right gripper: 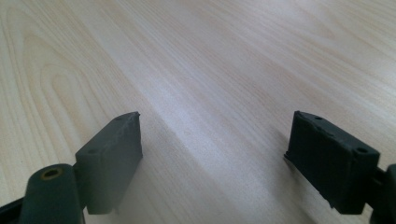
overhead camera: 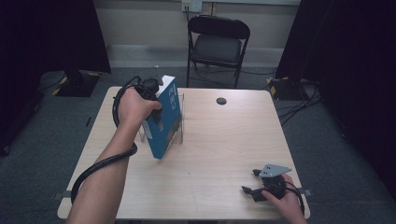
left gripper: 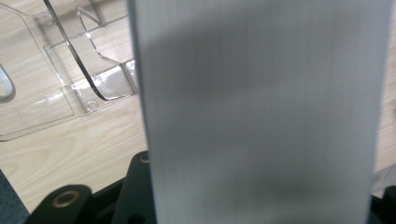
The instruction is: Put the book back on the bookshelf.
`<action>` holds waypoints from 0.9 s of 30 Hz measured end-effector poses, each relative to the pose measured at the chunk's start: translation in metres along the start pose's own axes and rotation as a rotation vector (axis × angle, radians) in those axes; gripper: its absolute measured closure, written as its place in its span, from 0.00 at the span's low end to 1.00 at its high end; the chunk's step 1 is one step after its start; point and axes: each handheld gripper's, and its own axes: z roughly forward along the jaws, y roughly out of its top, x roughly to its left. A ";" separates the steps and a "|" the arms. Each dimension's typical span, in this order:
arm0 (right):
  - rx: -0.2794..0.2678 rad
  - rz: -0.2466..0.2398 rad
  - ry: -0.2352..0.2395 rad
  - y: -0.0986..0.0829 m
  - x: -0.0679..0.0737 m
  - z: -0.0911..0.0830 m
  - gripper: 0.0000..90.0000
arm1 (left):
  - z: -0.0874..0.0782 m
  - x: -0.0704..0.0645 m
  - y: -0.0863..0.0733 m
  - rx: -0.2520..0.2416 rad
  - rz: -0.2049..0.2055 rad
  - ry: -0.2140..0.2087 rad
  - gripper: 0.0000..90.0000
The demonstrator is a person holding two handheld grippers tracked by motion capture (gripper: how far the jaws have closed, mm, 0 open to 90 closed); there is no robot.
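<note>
One book [overhead camera: 164, 119] in play, roughly halfway home by the look of it. Near to far:

Lower right of high view: right claw [overhead camera: 256, 181] parked on table [overhead camera: 219, 140], jaws spread wide, nothing between them. Same in right gripper view, bare wood between the two pads [right gripper: 112, 161].

Left of centre: left claw [overhead camera: 156, 105] clenched on blue book, held tilted, lower corner at table level just in front of clear acrylic stand [overhead camera: 180, 126]. Grey page edge close up in left gripper view, stand [left gripper: 70, 79] off at upper left of frame.

Done: book gripped, brought to stand. Left: seat upright in a slot, release. Cannot tell which slot.

Obstacles: stand dividers close to book, easy to snag. Small dark disc [overhead camera: 221, 101] upper centre, well clear. Folding chair [overhead camera: 217, 44] beyond far edge, irrelevant.
</note>
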 end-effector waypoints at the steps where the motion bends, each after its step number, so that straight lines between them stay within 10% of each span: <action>1: 0.000 0.000 0.000 0.000 0.000 0.000 0.19 | 0.000 -0.001 0.000 -0.001 0.001 0.006 0.69; 27: 0.001 0.000 -0.001 0.000 0.000 0.000 0.19 | 0.011 0.001 0.014 -0.022 -0.043 0.004 0.69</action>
